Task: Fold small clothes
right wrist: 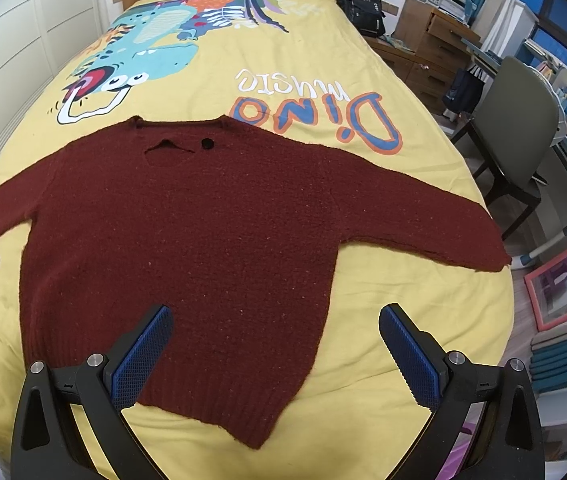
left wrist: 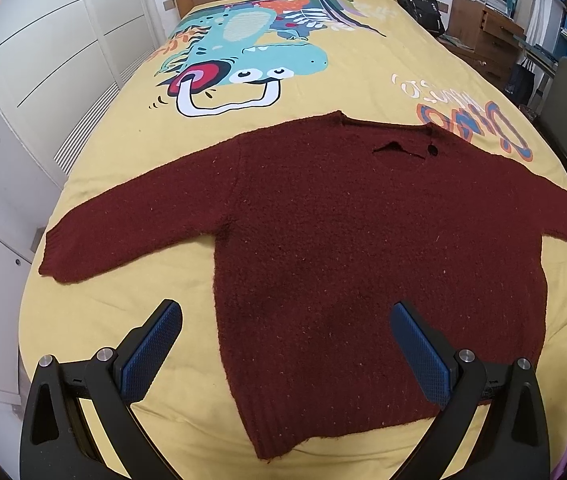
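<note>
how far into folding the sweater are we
Done: the dark red sweater lies flat on the yellow bedspread, both sleeves spread out. In hand: nothing; the left gripper and right gripper hover open near the hem. Left: every fold, sleeves and body.

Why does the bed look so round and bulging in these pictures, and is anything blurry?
Left wrist view: the fisheye lens bows the bed and wardrobe, with dark corners; the sweater is sharp, evenly lit, without glare. Right wrist view: same bulge, the chair leans at the edge; the sweater stays crisp, with only faint shadows.
</note>
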A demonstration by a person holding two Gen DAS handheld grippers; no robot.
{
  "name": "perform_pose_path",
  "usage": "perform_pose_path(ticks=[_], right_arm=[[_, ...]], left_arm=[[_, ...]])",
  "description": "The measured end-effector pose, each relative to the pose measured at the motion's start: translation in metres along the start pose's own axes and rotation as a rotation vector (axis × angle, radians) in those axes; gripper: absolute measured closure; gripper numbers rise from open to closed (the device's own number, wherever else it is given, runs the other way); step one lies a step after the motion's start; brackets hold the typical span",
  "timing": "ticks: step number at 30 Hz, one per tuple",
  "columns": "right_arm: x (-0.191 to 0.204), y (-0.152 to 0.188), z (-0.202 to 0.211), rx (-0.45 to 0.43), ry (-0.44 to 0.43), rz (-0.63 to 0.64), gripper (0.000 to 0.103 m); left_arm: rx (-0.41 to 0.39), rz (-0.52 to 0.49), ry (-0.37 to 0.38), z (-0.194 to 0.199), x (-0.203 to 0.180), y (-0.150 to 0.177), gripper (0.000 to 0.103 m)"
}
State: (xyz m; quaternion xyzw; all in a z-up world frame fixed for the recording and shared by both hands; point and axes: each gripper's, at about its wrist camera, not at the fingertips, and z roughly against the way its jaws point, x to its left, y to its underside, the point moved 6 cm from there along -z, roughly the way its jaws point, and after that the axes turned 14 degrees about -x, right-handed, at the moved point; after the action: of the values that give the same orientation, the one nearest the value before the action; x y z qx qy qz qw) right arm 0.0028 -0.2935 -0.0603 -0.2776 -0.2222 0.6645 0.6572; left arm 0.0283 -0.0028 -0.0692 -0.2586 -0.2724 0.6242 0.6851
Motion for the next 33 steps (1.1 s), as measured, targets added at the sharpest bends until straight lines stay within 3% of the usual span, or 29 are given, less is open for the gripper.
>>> perform_pose_path(ticks=[22,33], right_arm=[[-0.002,0.003,-0.013,0.024,0.004,-0.005,0.001],[-0.029,0.010,-0.048,0.058,0.027,-0.033,0.001]], left_arm=[[-0.008,-0.023,-0.007,-0.006,0.002,-0.002,0.001],[0.051,-0.034,-0.006,-0.033,0.001,0.003,0.001]])
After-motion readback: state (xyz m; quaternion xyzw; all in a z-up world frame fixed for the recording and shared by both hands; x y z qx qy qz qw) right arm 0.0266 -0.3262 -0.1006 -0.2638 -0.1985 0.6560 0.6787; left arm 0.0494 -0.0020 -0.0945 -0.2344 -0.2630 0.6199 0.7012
